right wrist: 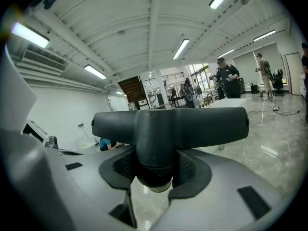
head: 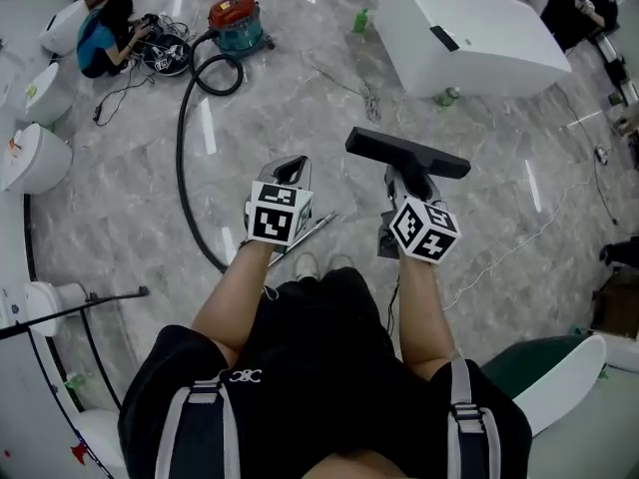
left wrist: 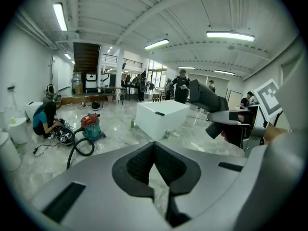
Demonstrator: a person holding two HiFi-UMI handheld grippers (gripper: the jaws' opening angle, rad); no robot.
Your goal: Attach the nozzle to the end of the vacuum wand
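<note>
- Two tongs reach out in front of the person. The right gripper pinches the round neck of the black plastic T-shaped floor nozzle between its dark pads. The left gripper has its jaws pressed together with nothing between them.
- The nozzle is at centre right of the head view, held above the floor just beyond the right gripper's marker cube.
- Its long head bar runs from upper left to lower right in the head view and level across the right gripper view. The neck points back toward the person, and its open end shows just below the pads.
- The thin silver metal wand appears to lie on the grey marble floor in the middle of the head view, near the left gripper's cube. Its long axis runs lower left to upper right, with the free tip at the upper right.
- To do this step well, the left gripper likely has to spread and take the wand close to that tip so the tip stays steady.
- The nozzle's neck should then be turned in line with the wand before pushing, since a skewed entry would probably jam.
- Farther out, a black ribbed hose curves up the left of the head view to a red and teal canister vacuum at the upper left.
</note>
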